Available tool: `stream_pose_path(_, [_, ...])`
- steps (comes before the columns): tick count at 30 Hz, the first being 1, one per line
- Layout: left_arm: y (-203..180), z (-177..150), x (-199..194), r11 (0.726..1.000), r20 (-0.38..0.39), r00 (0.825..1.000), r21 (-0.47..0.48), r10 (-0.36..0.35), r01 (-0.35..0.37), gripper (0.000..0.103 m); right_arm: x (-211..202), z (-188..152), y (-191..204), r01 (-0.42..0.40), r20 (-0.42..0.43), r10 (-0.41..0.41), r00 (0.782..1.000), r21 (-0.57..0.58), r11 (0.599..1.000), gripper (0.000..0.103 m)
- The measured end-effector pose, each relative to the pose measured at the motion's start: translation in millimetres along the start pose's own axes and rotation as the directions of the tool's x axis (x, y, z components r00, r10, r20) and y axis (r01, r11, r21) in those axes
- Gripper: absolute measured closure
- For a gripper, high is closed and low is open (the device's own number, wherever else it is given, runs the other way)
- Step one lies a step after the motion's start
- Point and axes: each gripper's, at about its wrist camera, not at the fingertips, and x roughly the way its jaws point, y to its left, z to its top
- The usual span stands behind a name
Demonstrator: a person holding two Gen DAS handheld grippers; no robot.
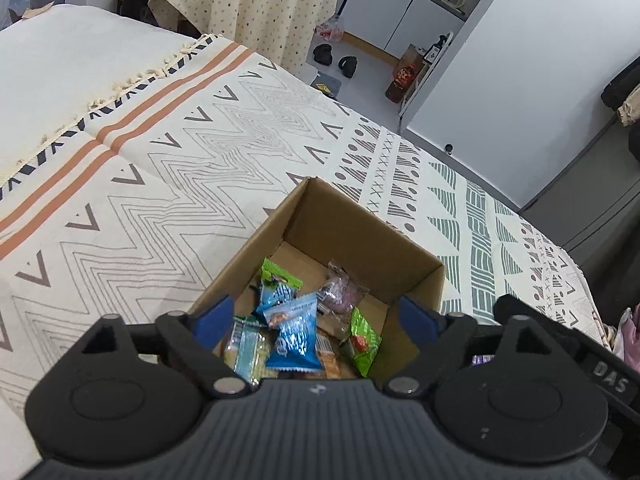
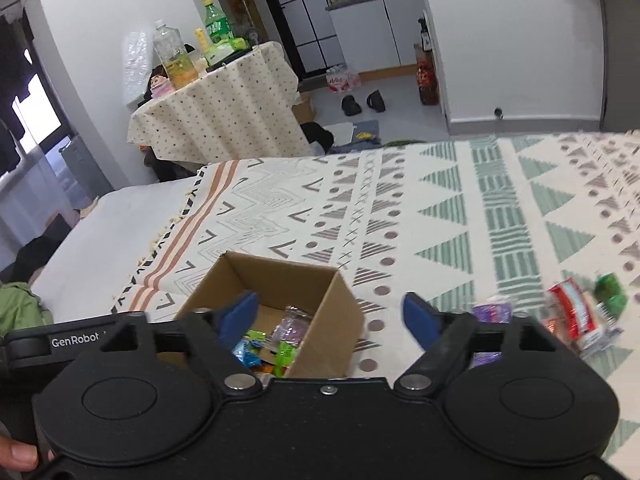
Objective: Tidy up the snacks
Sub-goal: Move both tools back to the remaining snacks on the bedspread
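A bed (image 2: 440,208) with a cream patterned cover fills the foreground. Beyond it stands a small table (image 2: 224,120) under a dotted cloth, with bottles (image 2: 176,56) on top. The floor (image 2: 400,96) is pale grey, with a pair of dark slippers (image 2: 362,102) lying on it. White walls (image 2: 520,40) frame a doorway to white cabinets (image 2: 372,36). Daylight comes through a window (image 2: 36,108) at the left.

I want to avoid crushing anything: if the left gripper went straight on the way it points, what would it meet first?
Probably the blue snack packet atop the pile in the cardboard box; the left gripper is open and empty, though depth is unclear.
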Motion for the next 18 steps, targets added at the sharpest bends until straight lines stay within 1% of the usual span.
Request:
stream_pose_path(4, [-8.8,-6.7,-7.4,0.998,0.011,0.999,0.048,0.036,-0.036,0.007,-13.3,-1.8,-3.3,0.015,0.001,-0.015,1.000,-0.033,0.999,0.012])
stream_pose_path(8, [-17.4,-13.0,-15.0,0.997,0.009,0.999,0.066,0.047,-0.048,0.006,-28.4,-4.8,-11.7,0.016,0.008,-0.016,1.000,-0.027,1.000,0.007])
stream_pose_path(12, [-27.5,-18.5,-25.1,0.995,0.025,0.998,0.070,0.066,-0.067,0.001,-45.0,-4.2,-23.3,0.018,0.021,-0.017,1.000,-0.031,0.999,0.000])
stream_pose_path(16, [-41.0,-27.0,-32.3,0.995,0.019,0.998,0.084,0.060,-0.061,0.000,-55.2,-3.4,-38.6,0.029,0.025,-0.029,0.999,-0.020,0.999,0.000])
stream_pose_path(18, [-47.9,-31.7,-36.1,0.994,0.023,0.998,0.092,0.057,-0.058,0.000,-61.5,-1.7,-46.3,0.046,0.042,-0.046,0.998,-0.006,0.999,0.000])
